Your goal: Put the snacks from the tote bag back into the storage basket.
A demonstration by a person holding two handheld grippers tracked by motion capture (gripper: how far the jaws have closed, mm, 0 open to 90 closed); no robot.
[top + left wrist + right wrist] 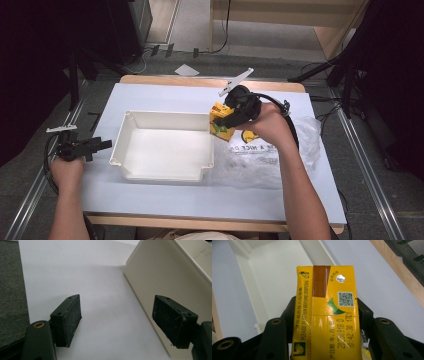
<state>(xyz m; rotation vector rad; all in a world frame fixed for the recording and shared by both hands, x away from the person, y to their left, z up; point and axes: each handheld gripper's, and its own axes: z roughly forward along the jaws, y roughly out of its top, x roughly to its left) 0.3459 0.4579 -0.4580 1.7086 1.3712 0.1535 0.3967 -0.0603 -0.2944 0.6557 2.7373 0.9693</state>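
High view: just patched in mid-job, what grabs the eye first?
The yellow carton clamped in the right gripper, held at the right rim of the white bin. A clear plastic bag lies on the table right of the bin. The left gripper sits open, left of the bin.

A: How many cartons do you count?
B: One yellow drink carton (220,120), with one brown strip and one square code on its top (325,302).
A: Tubs?
B: One white tub (162,172).
A: Bags?
B: One clear plastic bag (305,137), lying flat.
A: And the tools?
B: Two: one left gripper (97,145) and one right gripper (227,120), each with two black jaws.
A: Tables?
B: One table (165,95).
A: Hands?
B: Two, one on each gripper.
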